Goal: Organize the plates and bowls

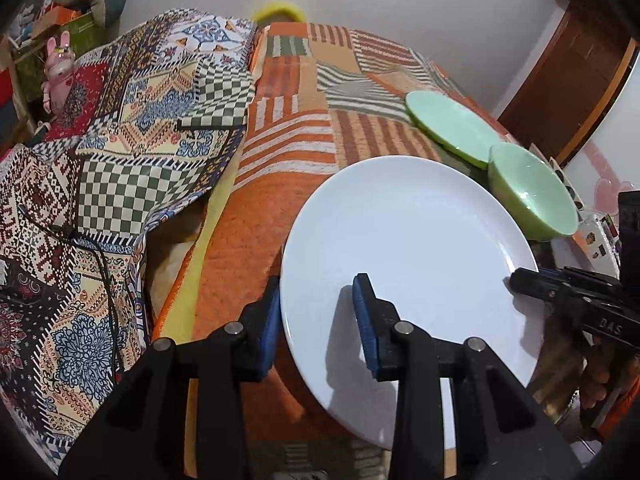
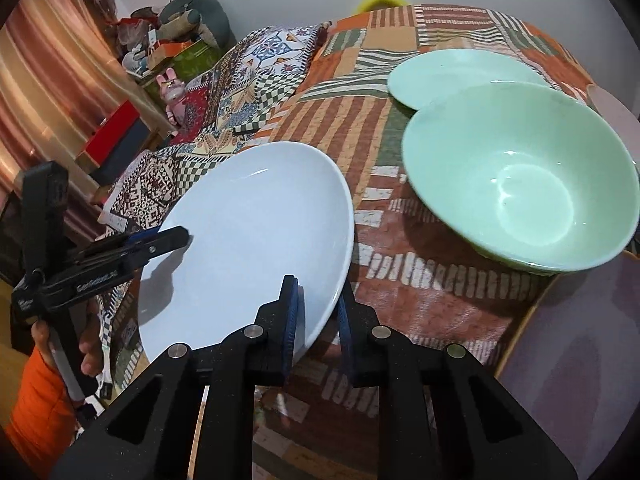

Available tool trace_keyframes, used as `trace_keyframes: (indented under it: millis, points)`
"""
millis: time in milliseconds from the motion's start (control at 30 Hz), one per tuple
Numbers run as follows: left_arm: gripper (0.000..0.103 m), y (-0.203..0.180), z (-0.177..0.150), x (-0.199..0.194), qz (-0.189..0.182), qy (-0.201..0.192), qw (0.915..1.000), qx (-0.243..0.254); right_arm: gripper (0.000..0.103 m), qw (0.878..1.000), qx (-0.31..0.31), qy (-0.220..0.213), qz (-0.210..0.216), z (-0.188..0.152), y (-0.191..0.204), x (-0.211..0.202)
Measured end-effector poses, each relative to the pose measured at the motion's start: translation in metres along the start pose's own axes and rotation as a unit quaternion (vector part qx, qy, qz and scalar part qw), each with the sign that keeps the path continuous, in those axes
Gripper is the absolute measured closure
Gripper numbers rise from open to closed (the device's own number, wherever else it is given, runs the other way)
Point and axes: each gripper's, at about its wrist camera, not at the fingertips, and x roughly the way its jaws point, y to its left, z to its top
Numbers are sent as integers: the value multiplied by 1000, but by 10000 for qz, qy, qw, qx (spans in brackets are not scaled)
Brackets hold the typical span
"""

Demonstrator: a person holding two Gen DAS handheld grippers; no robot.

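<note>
From the left wrist, our left gripper (image 1: pixel 318 312) straddles the white plate's (image 1: pixel 408 240) near rim, pads not visibly pressing (a weak hold). From the right wrist, our right gripper (image 2: pixel 318 312) clamps the opposite rim; the plate, tilted above the orange patchwork cloth (image 2: pixel 420 280), could swing into the green bowl (image 2: pixel 520 176).

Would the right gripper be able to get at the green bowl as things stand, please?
Probably not yet: the right gripper is shut on the white plate. Otherwise the way to the green bowl looks free.
</note>
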Motion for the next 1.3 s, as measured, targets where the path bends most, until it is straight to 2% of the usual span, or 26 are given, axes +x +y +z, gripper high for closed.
trace_keyframes:
  millis: [200,467,667,833,1033,1300]
  points:
    - [73,-21,-1,-24,165,-271,9993,218,86,9997,-110,-205,-33,-2,1,-19]
    - [73,-52,0,-65,100,-688,9968,388,86,9984,-152,-535,94,-8,-4,-60]
    - [73,-88,-2,-89,-2,-863,9944,613,86,9967,-179,-790,72,-17,-13,-96]
    - [73,-128,-4,-100,-254,-956,9919,796,86,9952,-94,-975,-25,-29,-31,-130]
    - [73,-181,-12,-91,-530,-820,9892,1095,86,9934,116,-1109,-273,-50,-67,-165]
    - [73,-250,-25,-58,-855,-386,9840,1516,85,9918,568,-999,-555,-83,-122,-190]
